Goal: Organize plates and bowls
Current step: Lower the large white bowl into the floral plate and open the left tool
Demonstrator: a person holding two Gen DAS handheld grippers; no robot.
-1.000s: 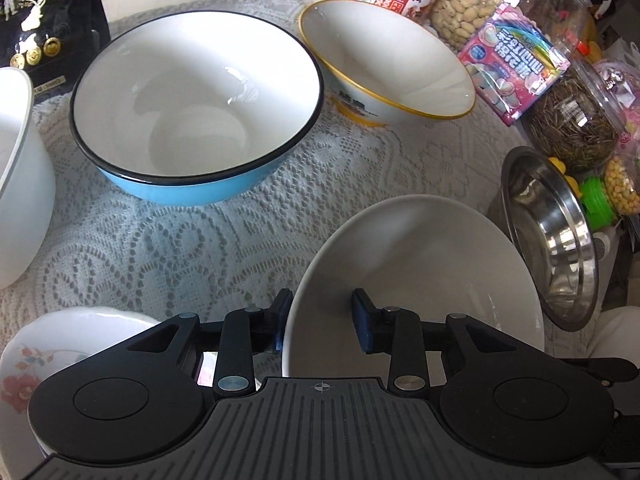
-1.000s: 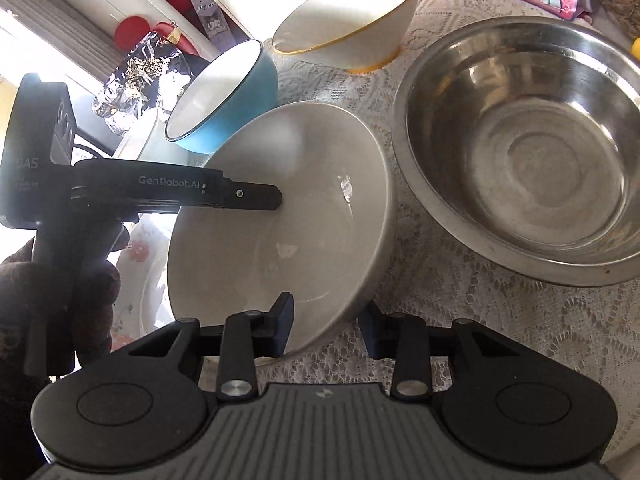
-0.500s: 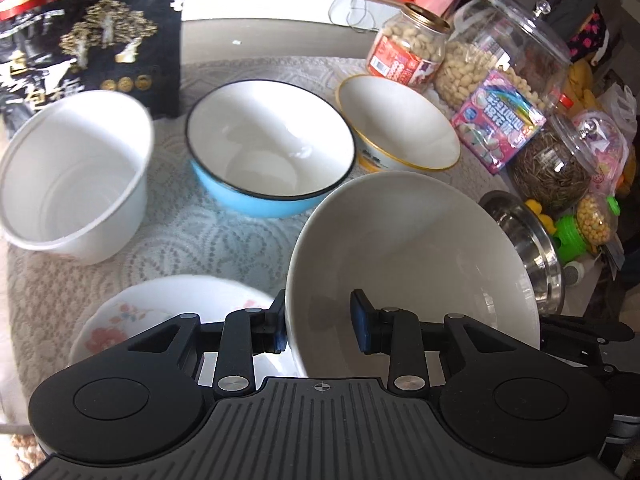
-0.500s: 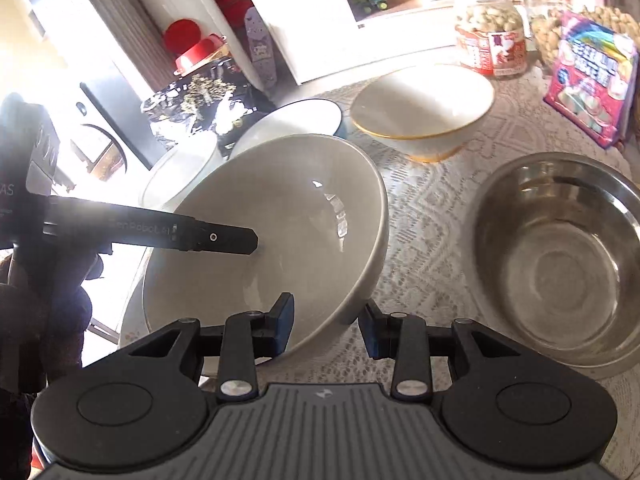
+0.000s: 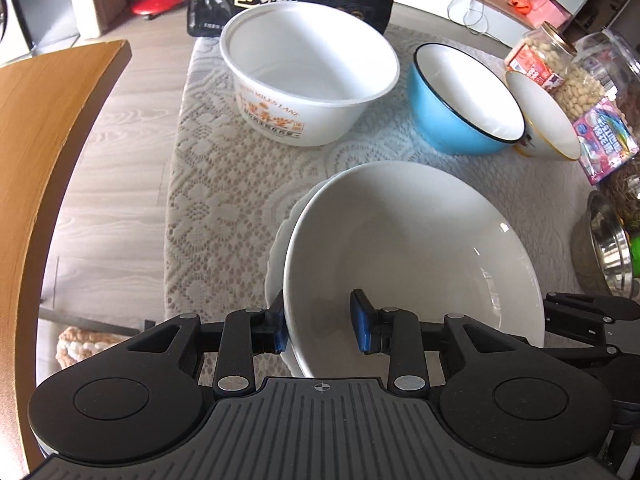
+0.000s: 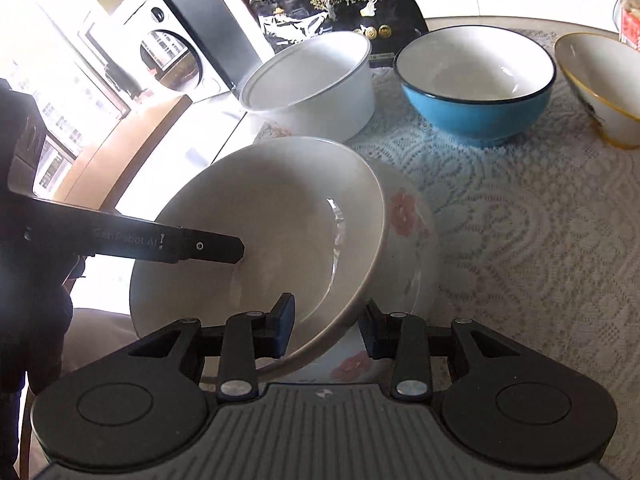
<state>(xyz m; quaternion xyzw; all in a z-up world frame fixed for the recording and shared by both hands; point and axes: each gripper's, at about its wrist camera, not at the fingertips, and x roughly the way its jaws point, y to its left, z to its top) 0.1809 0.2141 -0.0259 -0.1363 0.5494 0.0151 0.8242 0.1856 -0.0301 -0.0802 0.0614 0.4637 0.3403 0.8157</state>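
Both grippers have the big white bowl (image 5: 416, 256) by its rim, one on each side: the left gripper (image 5: 320, 326) has one finger inside and one outside the near wall, and the right gripper (image 6: 326, 330) straddles the opposite edge the same way, so each looks clamped on the bowl, though from here I cannot be sure the pads press fully. The bowl hangs tilted just above the flowered plate (image 6: 404, 216) at the near edge of the lace tablecloth (image 6: 520, 240), and I judge it is about to be set there. To do it well, level the rim first, bring both sides down together so the foot lands centred on the plate, and only then part the fingers. The white tub (image 5: 308, 76) and blue bowl (image 5: 464, 100) stand well clear behind.
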